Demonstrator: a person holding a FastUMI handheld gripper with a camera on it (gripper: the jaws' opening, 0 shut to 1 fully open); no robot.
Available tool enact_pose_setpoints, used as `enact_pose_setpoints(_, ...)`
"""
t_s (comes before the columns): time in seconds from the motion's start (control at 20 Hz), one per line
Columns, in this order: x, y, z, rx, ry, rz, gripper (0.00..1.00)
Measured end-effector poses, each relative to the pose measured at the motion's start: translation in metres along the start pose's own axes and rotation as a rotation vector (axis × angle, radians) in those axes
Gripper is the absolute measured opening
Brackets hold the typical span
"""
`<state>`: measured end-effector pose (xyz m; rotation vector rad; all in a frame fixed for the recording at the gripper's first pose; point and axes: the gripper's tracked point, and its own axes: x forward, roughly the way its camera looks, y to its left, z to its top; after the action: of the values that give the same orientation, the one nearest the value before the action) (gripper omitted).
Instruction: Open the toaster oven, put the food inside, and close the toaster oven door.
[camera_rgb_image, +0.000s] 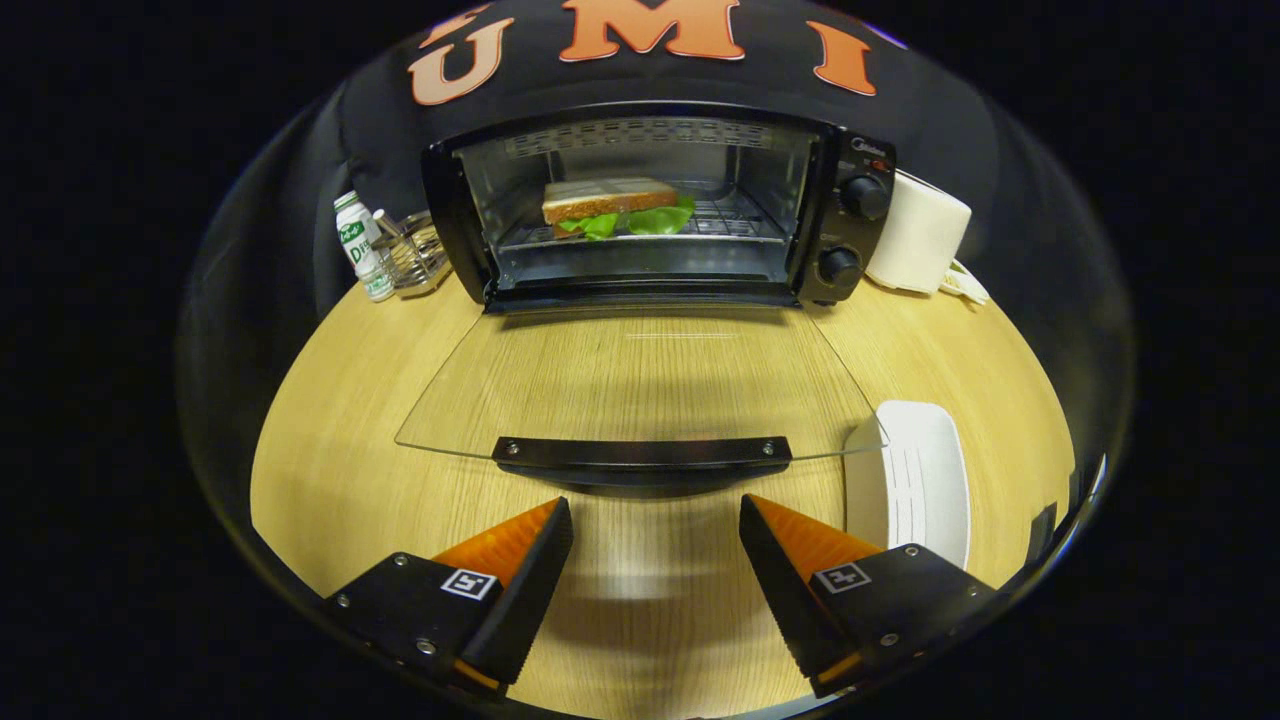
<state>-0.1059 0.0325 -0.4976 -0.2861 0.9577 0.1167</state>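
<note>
The sandwich (612, 205) lies on the wire rack (715, 222) inside the toaster oven (660, 205), towards the left of the cavity; it shows a pale slice of bread on top, a brown crust along the near edge and green lettuce spilling out beneath and to the right. The toaster oven stands at the far side of the wooden table (330, 450), against the black cloth wall; its glass door (640, 385) is swung fully down and lies flat out towards the camera, with the wood grain showing through the pane; the dark door handle (642, 453) runs along the near edge of the glass. Two round knobs (852, 230) sit one above the other on the oven's right-hand panel.

The gripper (655, 520) hangs above the table just short of the handle; its fingers are spread wide apart with nothing between them but bare wood, and they touch neither handle nor glass.

Just right of the door's near corner, beside the right finger, lies an empty white plate (915, 480); part of its rim sits under the glass corner. Right of the oven stands a white paper roll (920, 235), close against the oven's side; left of the oven are a small white bottle (360, 245) with a green label and, beside it, a wire holder (415, 255).
</note>
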Motion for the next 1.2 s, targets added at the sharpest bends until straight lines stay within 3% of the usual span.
enact_pose_setpoints(0.4,-0.008,-0.002,0.025,-0.009,-0.018,-0.005,1.00)
enact_pose_setpoints(1.2,-0.005,-0.002,0.182,0.036,-0.248,-0.025,1.00)
